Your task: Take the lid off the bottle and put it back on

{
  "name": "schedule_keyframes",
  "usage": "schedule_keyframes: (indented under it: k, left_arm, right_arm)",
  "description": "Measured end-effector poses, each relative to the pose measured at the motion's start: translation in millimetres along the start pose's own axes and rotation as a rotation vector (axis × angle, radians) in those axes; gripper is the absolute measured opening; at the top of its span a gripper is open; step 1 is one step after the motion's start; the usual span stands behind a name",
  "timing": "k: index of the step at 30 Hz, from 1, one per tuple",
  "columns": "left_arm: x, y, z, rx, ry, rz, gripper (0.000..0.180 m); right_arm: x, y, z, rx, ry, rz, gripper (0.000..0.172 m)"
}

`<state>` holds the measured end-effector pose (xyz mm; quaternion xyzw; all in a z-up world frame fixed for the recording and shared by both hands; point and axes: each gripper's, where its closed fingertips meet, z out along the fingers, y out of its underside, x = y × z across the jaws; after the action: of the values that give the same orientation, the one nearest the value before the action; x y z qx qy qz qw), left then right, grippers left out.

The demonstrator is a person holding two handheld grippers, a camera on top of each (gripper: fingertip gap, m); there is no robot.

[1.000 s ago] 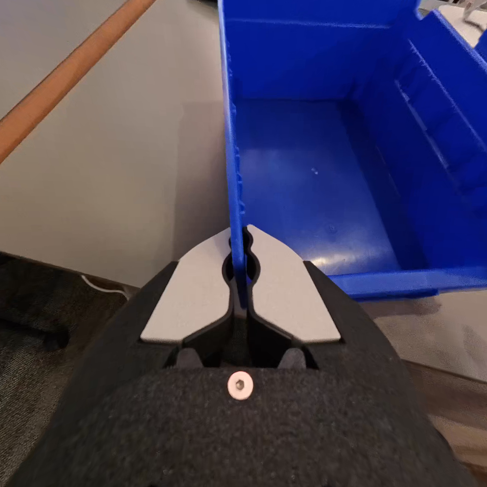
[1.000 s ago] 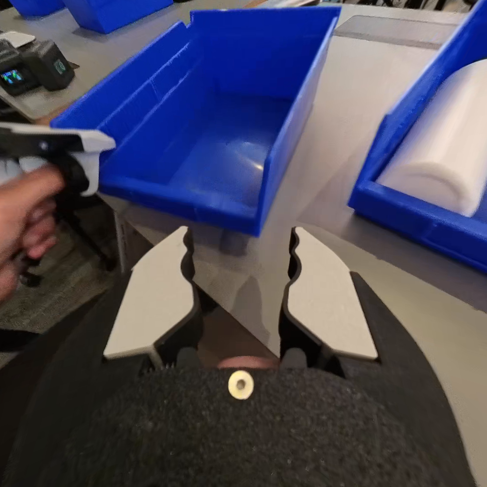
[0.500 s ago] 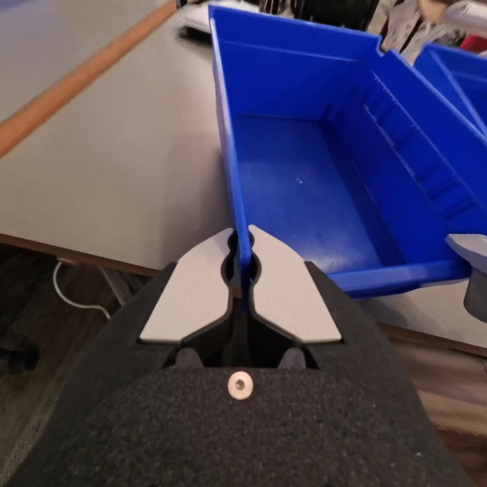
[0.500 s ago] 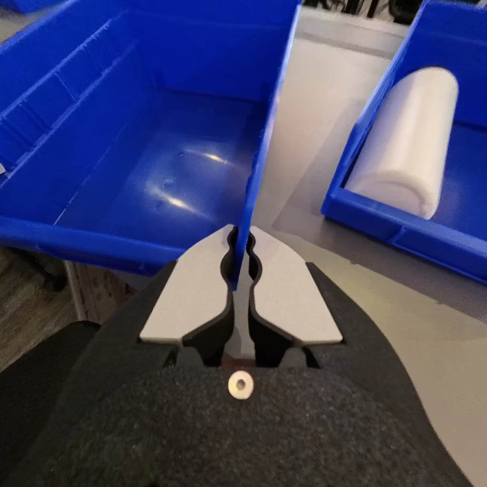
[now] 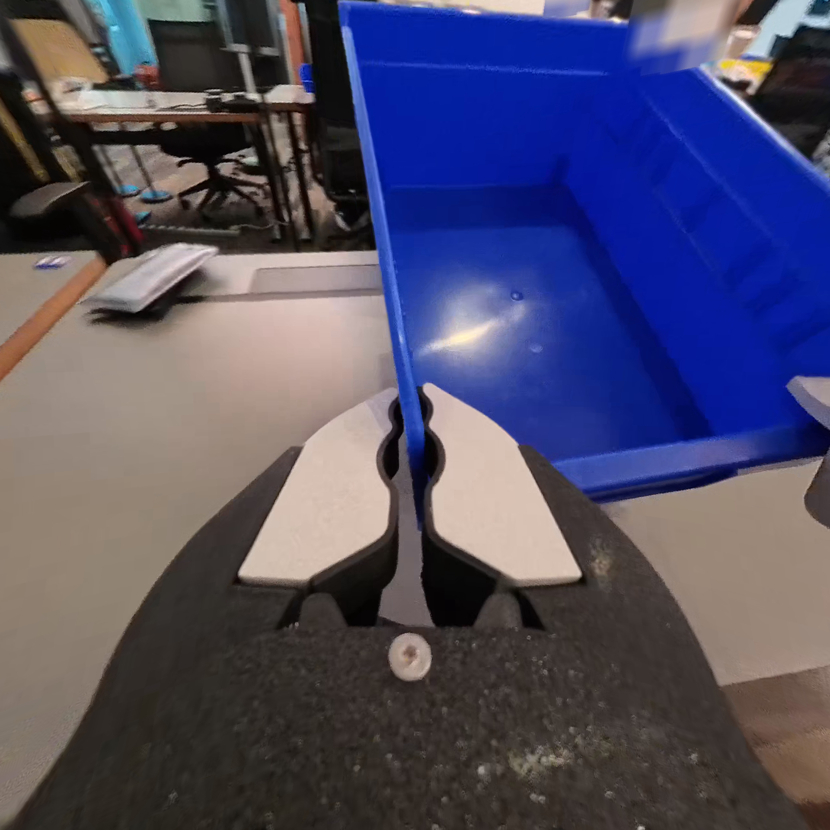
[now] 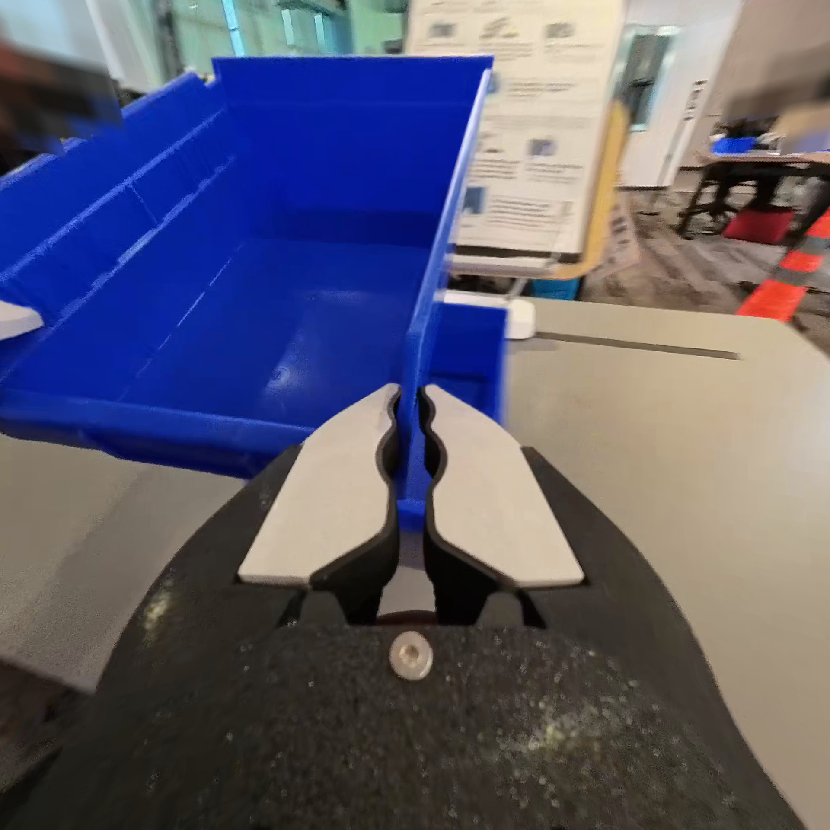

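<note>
Both grippers are clenched on the same blue bin [image 5: 516,314]. The left gripper [image 5: 411,399] pinches the bin's left wall, w/ a pad on each side of it. The right gripper [image 6: 409,397] pinches the right wall the same way. The bin is empty and seems tilted above the grey table [image 5: 179,404]. No bottle or lid shows in either view, so their place I cannot tell. Risk, in my opinion: the walls are thin and smooth, so the bin can slip or twist if one side pulls faster. It can also knock the second blue bin [image 6: 471,355] just beside its right wall.
</note>
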<state>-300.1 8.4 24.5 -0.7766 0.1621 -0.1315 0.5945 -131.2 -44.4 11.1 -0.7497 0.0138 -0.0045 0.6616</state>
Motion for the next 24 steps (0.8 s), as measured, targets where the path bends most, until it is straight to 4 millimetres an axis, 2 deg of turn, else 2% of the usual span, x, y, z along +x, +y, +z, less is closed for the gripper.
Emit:
schedule_keyframes:
  k: [3, 5, 8, 11, 14, 16, 17, 20, 24]
  left_arm:
    - [80, -6, 46, -0.024, 0.067, 0.065, 0.004]
    - [133, 0, 77, -0.054, 0.106, 0.082, 0.004]
    - [208, 23, 123, -0.119, 0.143, 0.119, 0.004]
    - [265, 54, 149, -0.180, 0.161, 0.124, 0.005]
    - [299, 90, 165, -0.245, 0.183, 0.092, 0.007]
    - [311, 112, 174, -0.294, 0.198, 0.073, 0.006]
    - [312, 117, 176, -0.292, 0.196, 0.069, 0.005]
    - [313, 121, 180, -0.282, 0.183, 0.079, 0.006]
    - [313, 122, 186, -0.292, 0.226, 0.035, 0.011]
  right_arm:
    - [88, 0, -2, 0.011, 0.108, 0.028, 0.004]
    - [147, 12, -1, -0.006, 0.157, 0.043, 0.004]
    - [230, 48, 1, -0.071, 0.233, 0.097, 0.003]
    - [294, 96, 3, -0.189, 0.295, 0.123, 0.002]
    - [332, 131, 0, -0.262, 0.324, 0.228, 0.002]
    - [350, 138, -1, -0.297, 0.356, 0.206, 0.002]
    - [354, 135, 0, -0.280, 0.355, 0.175, 0.002]
    - [359, 140, 7, -0.304, 0.350, 0.102, 0.003]
    - [360, 149, 16, -0.303, 0.340, 0.147, 0.004]
